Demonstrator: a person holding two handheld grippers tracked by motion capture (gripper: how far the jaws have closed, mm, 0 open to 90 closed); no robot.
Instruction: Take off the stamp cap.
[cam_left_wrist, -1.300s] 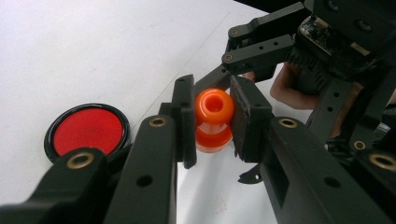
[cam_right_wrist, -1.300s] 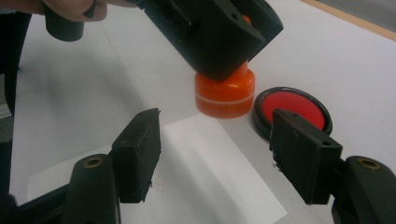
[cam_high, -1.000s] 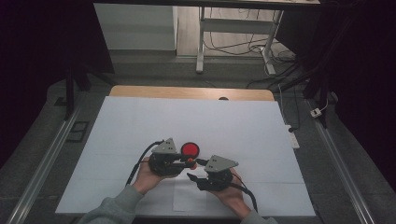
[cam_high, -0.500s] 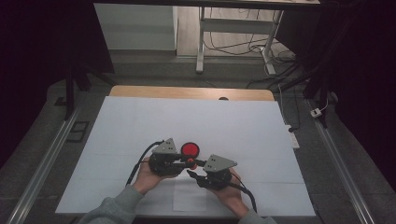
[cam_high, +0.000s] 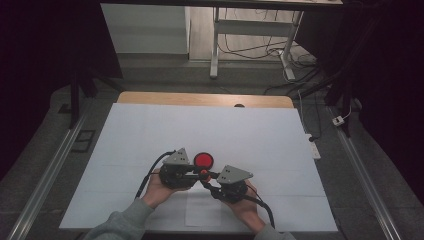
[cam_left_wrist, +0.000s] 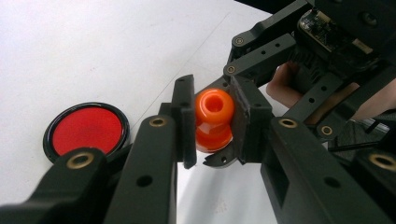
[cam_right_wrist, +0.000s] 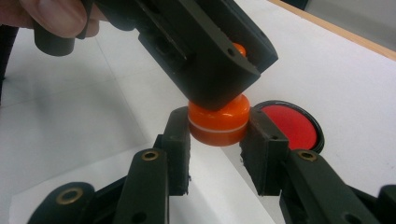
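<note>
1. The left gripper (cam_left_wrist: 210, 123) squeezed the top part of a small orange bottle (cam_left_wrist: 213, 120), with the neck pinched tight between its two jaws
2. The right gripper (cam_right_wrist: 217, 140) had just been closing its jaws, and now the round bottom part of the orange bottle sat between them with the pads pressing on both sides
3. A second ago the right jaws stood wider around that bottom part, so this was the new thing: both grippers now grasped the same bottle, one at each end
4. The bottle hung just above the white table (cam_high: 150, 130), between the two grippers, and did not rest on it
5. A red lid (cam_left_wrist: 87, 130) with a black rim lay flat on the table, just beside the left jaws and behind the right jaws
6. I think the lid was already off, and with two holds on the bottle the next step was likely to twist or pull its two parts
</note>
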